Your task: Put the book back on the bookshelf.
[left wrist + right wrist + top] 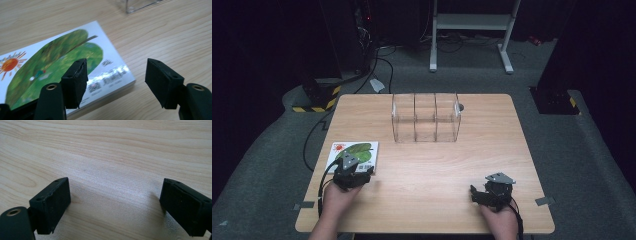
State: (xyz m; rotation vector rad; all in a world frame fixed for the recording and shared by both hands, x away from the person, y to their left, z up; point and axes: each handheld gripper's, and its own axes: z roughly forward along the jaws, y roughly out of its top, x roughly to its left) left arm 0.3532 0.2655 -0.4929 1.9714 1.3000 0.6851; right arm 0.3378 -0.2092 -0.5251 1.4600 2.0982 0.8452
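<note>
We see a thin, flat book (355,154) lying on the pale wood-grain table (427,165), at the lower left of the high view. Its glossy cover shows a green leaf and a small orange sun on white; the print near its lower edge is too blurred to read. In the left gripper view the book (62,67) fills the left half of the frame, its left end cut off by the edge.

The left gripper (354,172) sits over the book's near edge, held by a hand (338,197) at the bottom left. Its blocky, matte black jaws stand wide apart and clasp nothing — one hangs over the cover's lower corner, the other over bare wood (117,83). Whether a pad touches the cover we cannot tell.

The right gripper (484,196) rests at the lower right of the high view, well apart from the book, jaws spread over bare table (115,197) and empty.

A clear plastic rack (426,117) with curved dividers stands upright at centre, its walls hard to trace.
</note>
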